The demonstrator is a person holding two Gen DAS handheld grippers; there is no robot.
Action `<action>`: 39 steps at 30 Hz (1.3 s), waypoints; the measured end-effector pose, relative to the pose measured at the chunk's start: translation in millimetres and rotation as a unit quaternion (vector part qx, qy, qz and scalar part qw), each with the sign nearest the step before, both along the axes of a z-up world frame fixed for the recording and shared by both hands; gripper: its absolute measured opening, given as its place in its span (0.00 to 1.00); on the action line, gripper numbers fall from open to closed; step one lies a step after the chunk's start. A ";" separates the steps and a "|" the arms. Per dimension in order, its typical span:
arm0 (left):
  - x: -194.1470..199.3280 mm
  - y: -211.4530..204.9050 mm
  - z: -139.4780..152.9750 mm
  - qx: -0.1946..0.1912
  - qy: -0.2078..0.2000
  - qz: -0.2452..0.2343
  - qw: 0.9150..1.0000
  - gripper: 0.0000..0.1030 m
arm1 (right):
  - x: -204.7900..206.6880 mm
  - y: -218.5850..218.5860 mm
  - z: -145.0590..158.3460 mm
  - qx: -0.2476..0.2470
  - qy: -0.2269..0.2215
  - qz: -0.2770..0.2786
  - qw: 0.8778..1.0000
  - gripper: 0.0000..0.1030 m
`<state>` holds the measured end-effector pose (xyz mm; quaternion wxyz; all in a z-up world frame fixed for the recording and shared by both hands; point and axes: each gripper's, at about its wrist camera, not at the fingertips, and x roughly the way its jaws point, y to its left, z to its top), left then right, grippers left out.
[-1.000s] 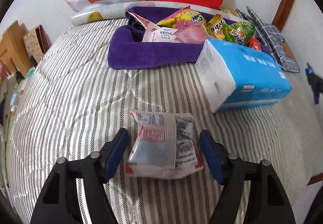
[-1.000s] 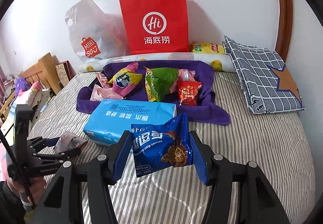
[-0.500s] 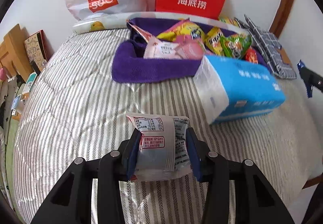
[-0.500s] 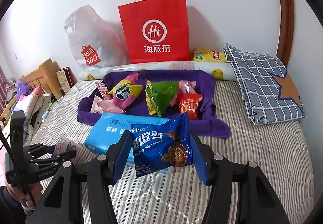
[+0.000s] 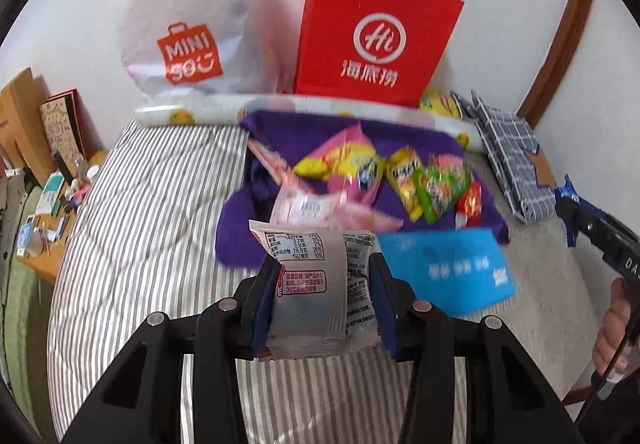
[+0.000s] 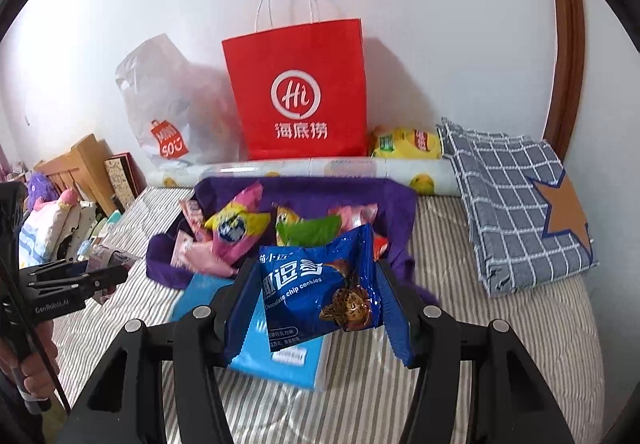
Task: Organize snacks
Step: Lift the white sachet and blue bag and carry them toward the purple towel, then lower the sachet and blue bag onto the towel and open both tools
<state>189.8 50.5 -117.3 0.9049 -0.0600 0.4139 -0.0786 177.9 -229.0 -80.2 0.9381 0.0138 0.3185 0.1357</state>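
Note:
My left gripper (image 5: 322, 284) is shut on a silver and white snack packet (image 5: 316, 288), held up above the striped bed. The same gripper (image 6: 108, 276) shows from the side at the left of the right wrist view, packet in its jaws. My right gripper (image 6: 320, 296) is shut on a blue chocolate chip cookie bag (image 6: 320, 284), also lifted. Beyond both lies a purple towel (image 5: 240, 232) with several bright snack bags (image 5: 432, 183) on it. In front of the towel lies a blue tissue pack (image 5: 452, 272).
A red paper bag (image 6: 298, 91) and a white plastic shopping bag (image 5: 184, 23) stand against the wall behind a rolled mat (image 6: 320, 167). A folded checked cloth (image 6: 516, 207) lies at the right. A bedside shelf with small items (image 5: 44, 203) is at the left.
The left jaws closed on the silver packet and lifted it off the bed. The right gripper rose a little with the cookie bag.

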 end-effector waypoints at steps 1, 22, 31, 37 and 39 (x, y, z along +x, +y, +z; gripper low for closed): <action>4.8 0.3 2.0 -0.003 -0.001 0.000 1.000 0.42 | 4.2 -0.4 2.9 0.000 -0.003 -0.001 1.000 0.53; 122.5 10.8 -4.3 -0.022 0.018 0.006 1.000 0.42 | 123.0 -0.6 -6.1 0.003 0.018 -0.004 1.000 0.55; 157.6 13.5 -25.9 -0.040 0.043 0.004 0.998 0.43 | 172.0 14.9 -32.7 -0.001 0.050 0.009 0.999 0.55; 173.6 12.8 -41.0 -0.048 0.061 0.004 0.997 0.43 | 186.9 23.1 -49.6 0.000 0.076 0.015 0.997 0.55; 175.7 11.8 -44.8 -0.050 0.066 0.002 0.997 0.43 | 188.7 24.6 -52.9 -0.005 0.080 0.015 0.997 0.55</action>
